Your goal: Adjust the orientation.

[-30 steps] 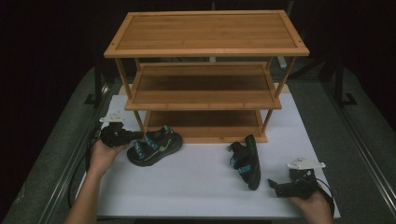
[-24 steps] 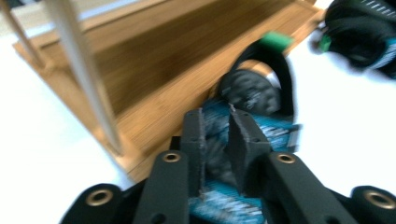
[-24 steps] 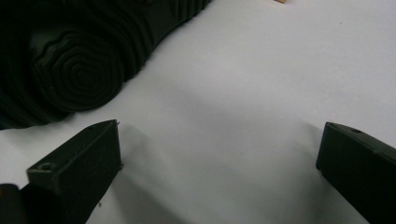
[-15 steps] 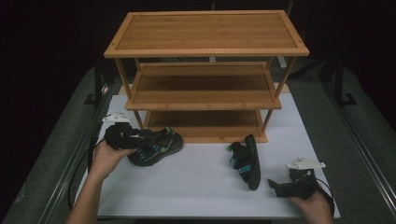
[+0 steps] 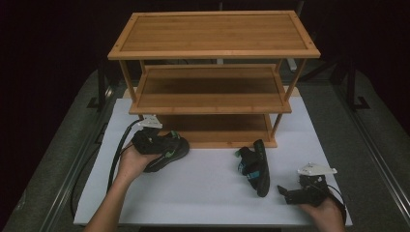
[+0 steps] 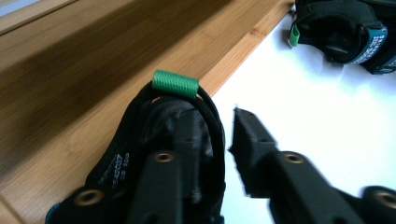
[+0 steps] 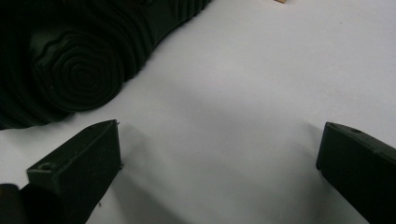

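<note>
A black sandal with green trim [image 5: 170, 152] lies on the white board [image 5: 203, 193] in front of the rack's bottom shelf. My left gripper [image 5: 153, 144] is at its heel. In the left gripper view one jaw is inside the heel strap [image 6: 210, 116] under a green loop [image 6: 175, 84], and the other is outside with a thin gap; the jaws have just been closing. My left gripper [image 6: 217, 119] is open. A second sandal [image 5: 255, 166] lies on its side at the centre right. My right gripper [image 5: 284, 194] rests open beside its ribbed sole [image 7: 74, 56], with nothing in my right gripper [image 7: 219, 135].
A three-tier bamboo rack [image 5: 212, 34] stands at the back of the board, its bottom shelf [image 6: 93, 70] just beyond the left sandal. The second sandal [image 6: 345, 32] lies farther off. Dark floor and metal rails border the board.
My left gripper has moved right, from beside the sandal onto its heel, and its jaws now straddle the heel strap. The sandal has barely shifted. The right gripper has stayed put.
</note>
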The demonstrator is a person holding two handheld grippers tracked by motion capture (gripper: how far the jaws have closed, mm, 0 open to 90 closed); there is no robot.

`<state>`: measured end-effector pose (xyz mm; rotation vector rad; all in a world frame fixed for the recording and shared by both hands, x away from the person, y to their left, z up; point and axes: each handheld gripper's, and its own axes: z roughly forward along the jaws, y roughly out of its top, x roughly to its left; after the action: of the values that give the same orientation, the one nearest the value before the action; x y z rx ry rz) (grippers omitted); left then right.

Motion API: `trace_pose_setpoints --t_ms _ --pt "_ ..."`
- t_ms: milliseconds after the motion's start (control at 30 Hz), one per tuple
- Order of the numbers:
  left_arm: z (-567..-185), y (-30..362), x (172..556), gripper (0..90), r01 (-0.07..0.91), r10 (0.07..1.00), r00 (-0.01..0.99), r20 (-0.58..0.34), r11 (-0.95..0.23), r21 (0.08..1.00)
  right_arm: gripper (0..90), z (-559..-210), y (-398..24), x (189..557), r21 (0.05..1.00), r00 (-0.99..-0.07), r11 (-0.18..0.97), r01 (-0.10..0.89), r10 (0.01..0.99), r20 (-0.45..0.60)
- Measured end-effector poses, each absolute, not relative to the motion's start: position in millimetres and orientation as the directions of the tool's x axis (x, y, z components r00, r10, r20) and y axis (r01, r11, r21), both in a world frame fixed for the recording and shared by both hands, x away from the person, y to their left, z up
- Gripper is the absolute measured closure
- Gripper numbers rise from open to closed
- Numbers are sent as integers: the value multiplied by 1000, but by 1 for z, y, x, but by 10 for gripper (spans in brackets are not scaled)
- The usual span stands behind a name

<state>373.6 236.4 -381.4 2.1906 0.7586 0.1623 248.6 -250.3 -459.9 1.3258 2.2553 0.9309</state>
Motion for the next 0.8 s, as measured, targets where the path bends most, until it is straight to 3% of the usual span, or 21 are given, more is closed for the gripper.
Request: trace_pose_setpoints --t_ms 100,800 --pt "-382 233 374 869 465 556 821 -128 -522 715 0 -460 -250 249 697 -493 341 631 870 20" --pt "-366 242 308 881 369 360 918 -168 -614 698 0 -460 -250 248 696 -493 342 631 870 19"
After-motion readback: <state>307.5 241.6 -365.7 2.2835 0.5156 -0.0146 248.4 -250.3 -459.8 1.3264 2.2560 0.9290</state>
